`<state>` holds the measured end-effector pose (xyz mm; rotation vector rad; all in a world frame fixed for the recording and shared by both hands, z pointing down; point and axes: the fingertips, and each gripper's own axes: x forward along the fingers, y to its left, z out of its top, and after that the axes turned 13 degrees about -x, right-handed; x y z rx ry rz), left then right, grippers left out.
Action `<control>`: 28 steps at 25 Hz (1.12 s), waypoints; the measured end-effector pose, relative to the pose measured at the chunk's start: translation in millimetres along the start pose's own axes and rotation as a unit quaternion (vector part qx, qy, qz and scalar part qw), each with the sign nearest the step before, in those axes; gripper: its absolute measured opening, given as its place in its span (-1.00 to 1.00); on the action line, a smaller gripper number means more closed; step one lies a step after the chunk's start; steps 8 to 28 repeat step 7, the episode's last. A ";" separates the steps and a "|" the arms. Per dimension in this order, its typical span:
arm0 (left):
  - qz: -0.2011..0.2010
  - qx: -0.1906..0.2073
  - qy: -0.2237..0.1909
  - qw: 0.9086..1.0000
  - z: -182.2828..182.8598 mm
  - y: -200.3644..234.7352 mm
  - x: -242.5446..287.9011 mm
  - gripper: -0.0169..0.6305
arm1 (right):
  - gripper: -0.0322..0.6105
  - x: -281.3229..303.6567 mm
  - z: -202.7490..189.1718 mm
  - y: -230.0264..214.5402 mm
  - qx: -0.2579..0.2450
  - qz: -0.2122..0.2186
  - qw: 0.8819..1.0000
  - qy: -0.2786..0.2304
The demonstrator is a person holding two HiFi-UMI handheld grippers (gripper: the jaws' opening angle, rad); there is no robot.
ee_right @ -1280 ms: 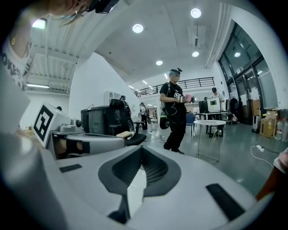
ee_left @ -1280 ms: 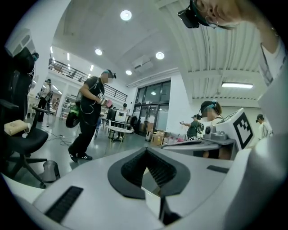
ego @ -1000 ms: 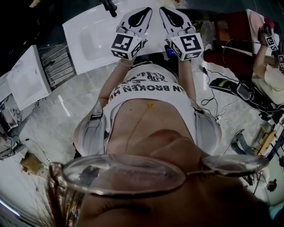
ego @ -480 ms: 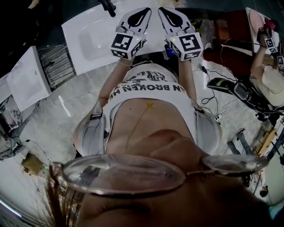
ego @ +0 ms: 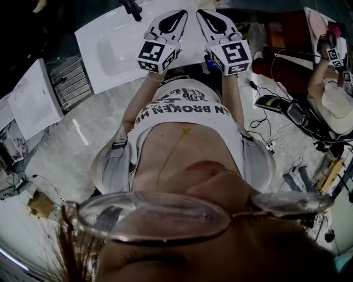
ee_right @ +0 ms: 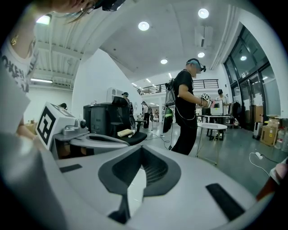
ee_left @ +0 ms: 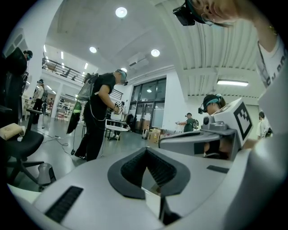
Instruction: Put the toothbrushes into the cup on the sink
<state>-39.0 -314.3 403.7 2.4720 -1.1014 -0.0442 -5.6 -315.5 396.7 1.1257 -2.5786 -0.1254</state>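
Left tongs and right tongs are both closed, pads pressed together with nothing gripped. They are held side by side and pointing away from the body, over the near edge of the white sink. That sink is a slab-like surface with a shallow basin and a black faucet at its far side. The toothbrushes and the cup cannot be picked out in any view.

A second white slab lies well apart to the left. The floor is pale and glossy, with dark cables trailing across it on the right.

Both gripper views look out level across a large hall with round ceiling lights, a railed upper gallery and tall glass doors. A person in black stands beside a small table.

The wearer's white shirt carries print seen upside down; only "BROKEN" reads clearly.
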 end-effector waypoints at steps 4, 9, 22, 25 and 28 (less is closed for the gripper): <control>0.001 0.001 0.004 1.000 -2.8 -10.1 12.2 -0.91 | -0.82 -8.7 -4.3 -13.0 0.001 -0.001 1.000 0.000; 0.000 0.005 0.002 1.000 -11.3 -26.2 21.2 -0.91 | -0.82 -25.3 -14.5 -21.4 -0.001 -0.004 1.000 -0.002; 0.000 0.005 0.002 1.000 -11.3 -26.2 21.2 -0.91 | -0.82 -25.3 -14.5 -21.4 -0.001 -0.004 1.000 -0.002; 0.000 0.005 0.002 1.000 -11.3 -26.2 21.2 -0.91 | -0.82 -25.3 -14.5 -21.4 -0.001 -0.004 1.000 -0.002; 0.000 0.005 0.002 1.000 -11.3 -26.2 21.2 -0.91 | -0.82 -25.3 -14.5 -21.4 -0.001 -0.004 1.000 -0.002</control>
